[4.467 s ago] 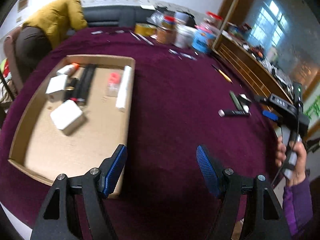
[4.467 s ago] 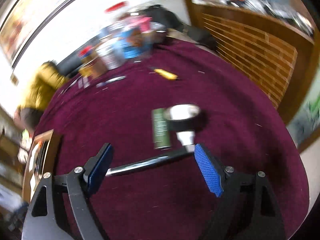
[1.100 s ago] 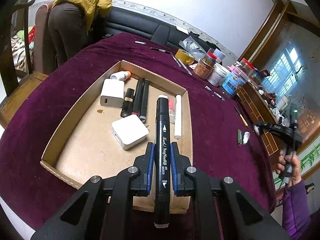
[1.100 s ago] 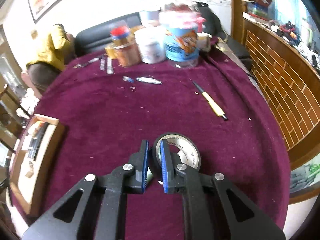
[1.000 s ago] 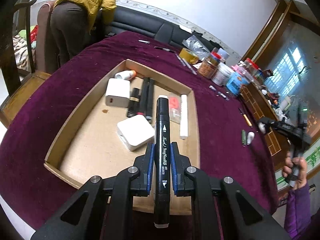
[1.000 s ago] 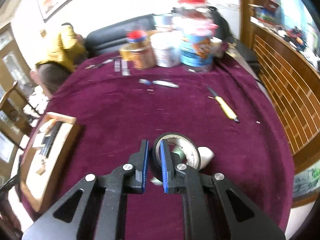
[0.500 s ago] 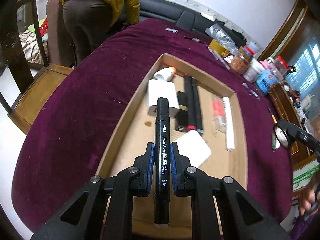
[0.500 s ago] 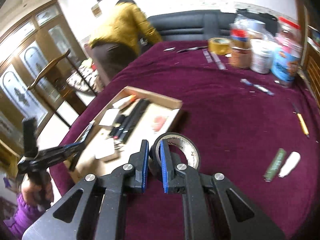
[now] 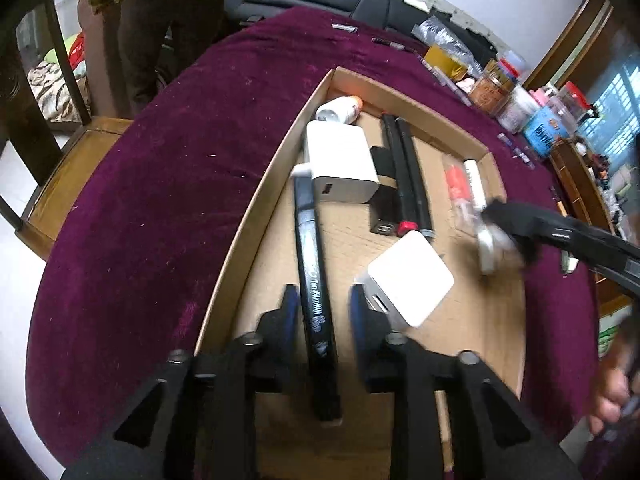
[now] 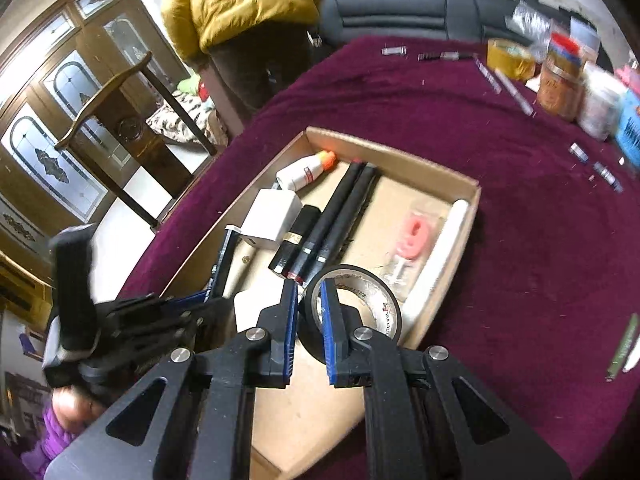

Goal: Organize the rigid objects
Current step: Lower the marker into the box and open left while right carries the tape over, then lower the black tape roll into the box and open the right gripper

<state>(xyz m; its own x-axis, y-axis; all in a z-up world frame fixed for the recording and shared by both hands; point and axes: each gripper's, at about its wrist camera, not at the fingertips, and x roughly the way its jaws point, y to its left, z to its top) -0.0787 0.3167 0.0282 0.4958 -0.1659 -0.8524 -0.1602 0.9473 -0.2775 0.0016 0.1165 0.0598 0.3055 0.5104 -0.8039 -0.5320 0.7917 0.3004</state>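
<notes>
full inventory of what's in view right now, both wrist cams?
cardboard tray: 1, brown, on the purple cloth
chargers: 2, white, in tray
black marker: 1, in tray, between the opening left jaws
paired markers: 2, black, mid tray
glue bottle: 1, white, orange cap, far corner
white stick: 1, along tray's right wall
tape roll: 1, black, in right gripper over tray
jars: several, far table edge
bystander: 1, yellow jacket
left gripper: black, blue pads
right gripper: pinching the roll's wall
</notes>
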